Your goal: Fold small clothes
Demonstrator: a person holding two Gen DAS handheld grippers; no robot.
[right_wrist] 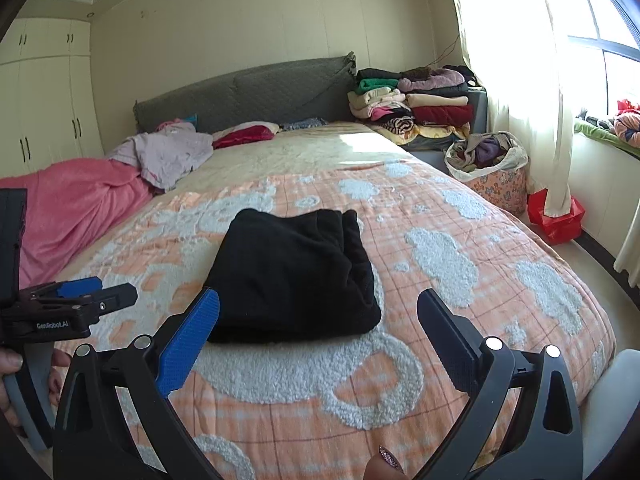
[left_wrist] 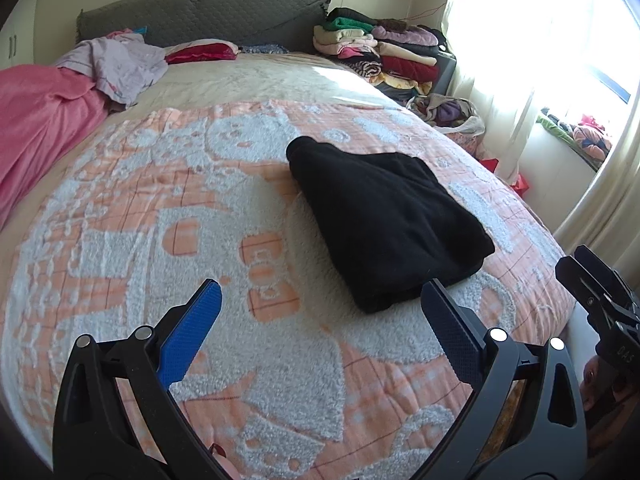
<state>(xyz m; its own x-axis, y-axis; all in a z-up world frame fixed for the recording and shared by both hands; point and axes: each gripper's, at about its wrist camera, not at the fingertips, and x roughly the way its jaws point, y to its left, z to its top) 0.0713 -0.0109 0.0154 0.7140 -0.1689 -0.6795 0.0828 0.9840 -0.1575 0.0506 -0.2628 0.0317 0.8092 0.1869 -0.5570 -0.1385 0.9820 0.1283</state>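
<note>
While lying flat as a compact bundle on the peach-and-white blanket of the bed, looks folded already: black garment, layers stacked, thick folded edge facing the near side. Seems close to finished for this piece, judging by the tidy shape. Left tool spread wide, gripping nothing, hovering just short of the garment's near corner. Right tool likewise agape and empty, near the bundle's front edge without touching. Possibly left: a last squaring of the looser far end, then moving it toward the stacked clothes by the headboard. More unfolded items perhaps waiting: lilac cloth and pink blanket at the far left, plus a stuffed bag beside the bed.
</note>
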